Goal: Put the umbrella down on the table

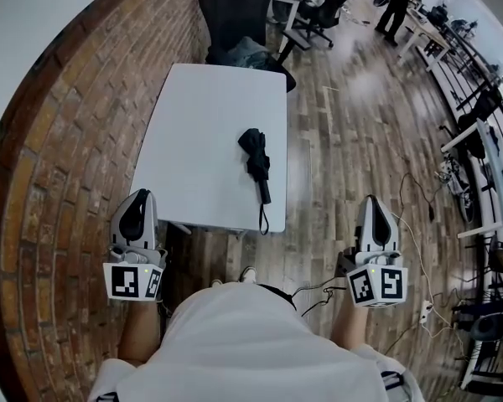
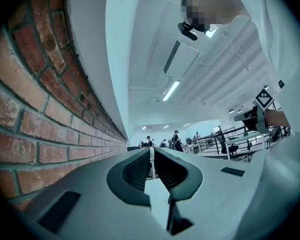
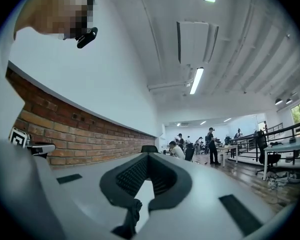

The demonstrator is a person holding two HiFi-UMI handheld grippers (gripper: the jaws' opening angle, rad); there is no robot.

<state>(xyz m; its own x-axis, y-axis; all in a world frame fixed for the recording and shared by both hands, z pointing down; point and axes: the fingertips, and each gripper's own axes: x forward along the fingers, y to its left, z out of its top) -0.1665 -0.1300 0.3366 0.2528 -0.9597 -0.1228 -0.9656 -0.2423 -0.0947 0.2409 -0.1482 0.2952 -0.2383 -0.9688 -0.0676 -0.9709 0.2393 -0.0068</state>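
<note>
A black folded umbrella point(image 1: 256, 159) lies on the white table point(image 1: 193, 115), near its right front part, with its thin strap point(image 1: 263, 218) hanging over the front edge. Nothing touches it. My left gripper point(image 1: 140, 196) is held low by the table's front left corner, jaws shut and empty. My right gripper point(image 1: 375, 201) hangs over the wooden floor, to the right of the table and apart from it, also shut with nothing in it. In the left gripper view the left gripper point(image 2: 152, 152) points level beside the brick wall. In the right gripper view the right gripper point(image 3: 148, 157) points level into the room.
A brick wall point(image 1: 59, 141) runs along the table's left side. A black office chair point(image 1: 235, 15) stands at the table's far end. Cables and a power strip point(image 1: 426, 311) lie on the wooden floor point(image 1: 352, 141) at the right. People and desks are far off.
</note>
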